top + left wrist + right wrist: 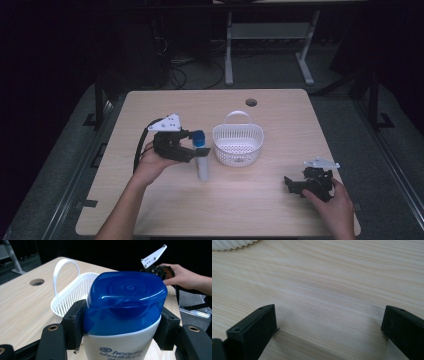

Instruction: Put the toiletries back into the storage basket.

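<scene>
Upright shampoo bottle (202, 157), cap uppermost

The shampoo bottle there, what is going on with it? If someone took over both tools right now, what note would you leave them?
Left tool: shut on the shampoo bottle just below its blue cap; bottle upright, beside the basket.
Right tool: open, nothing between its jaws, low over the table at the right.
White basket: mid-table, looks empty.
Done: bottle gripped.
Left, most likely: carry the bottle over the rim, set it in the basket, release.
</scene>
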`<state>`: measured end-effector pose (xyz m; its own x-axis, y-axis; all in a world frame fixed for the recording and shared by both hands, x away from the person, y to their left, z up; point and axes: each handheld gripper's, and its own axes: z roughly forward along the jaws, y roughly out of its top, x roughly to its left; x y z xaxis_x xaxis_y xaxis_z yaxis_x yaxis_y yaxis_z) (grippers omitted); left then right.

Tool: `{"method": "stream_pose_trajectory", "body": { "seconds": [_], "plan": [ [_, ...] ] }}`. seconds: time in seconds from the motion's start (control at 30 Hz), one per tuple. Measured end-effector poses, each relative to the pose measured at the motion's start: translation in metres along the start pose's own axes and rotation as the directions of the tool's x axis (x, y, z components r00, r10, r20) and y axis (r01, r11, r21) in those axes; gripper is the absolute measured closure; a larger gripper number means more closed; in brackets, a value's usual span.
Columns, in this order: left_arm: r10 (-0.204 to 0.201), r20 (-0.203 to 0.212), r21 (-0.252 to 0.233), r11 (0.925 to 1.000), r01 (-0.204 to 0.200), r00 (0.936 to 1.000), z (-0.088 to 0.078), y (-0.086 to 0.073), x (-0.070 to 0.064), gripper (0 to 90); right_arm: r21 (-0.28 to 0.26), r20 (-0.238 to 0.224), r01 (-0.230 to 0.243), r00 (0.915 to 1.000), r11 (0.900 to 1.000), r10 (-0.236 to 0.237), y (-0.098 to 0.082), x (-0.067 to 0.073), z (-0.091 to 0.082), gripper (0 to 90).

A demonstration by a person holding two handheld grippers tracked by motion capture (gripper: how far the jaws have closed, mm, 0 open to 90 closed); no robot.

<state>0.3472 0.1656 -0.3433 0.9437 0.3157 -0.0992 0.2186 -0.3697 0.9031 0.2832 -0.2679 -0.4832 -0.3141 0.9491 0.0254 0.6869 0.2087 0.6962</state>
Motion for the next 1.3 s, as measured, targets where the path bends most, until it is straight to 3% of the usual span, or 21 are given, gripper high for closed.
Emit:
{"method": "stream_pose_trajectory", "body": {
  "seconds": [0.4,1.3],
  "plan": [
    [0.033,-0.027,-0.023,0.9992,-0.034,0.9991,-0.002,0.028,0.004,36.5,0.0,0.0,0.0,1.0,1.0,0.0,0.0,0.0,0.0,0.0],
    [0.064,-0.052,-0.079,0.9946,-0.068,0.9966,-0.004,0.073,0.015,36.5,0.0,0.0,0.0,1.0,1.0,0.0,0.0,0.0,0.0,0.0]
  ]
}}
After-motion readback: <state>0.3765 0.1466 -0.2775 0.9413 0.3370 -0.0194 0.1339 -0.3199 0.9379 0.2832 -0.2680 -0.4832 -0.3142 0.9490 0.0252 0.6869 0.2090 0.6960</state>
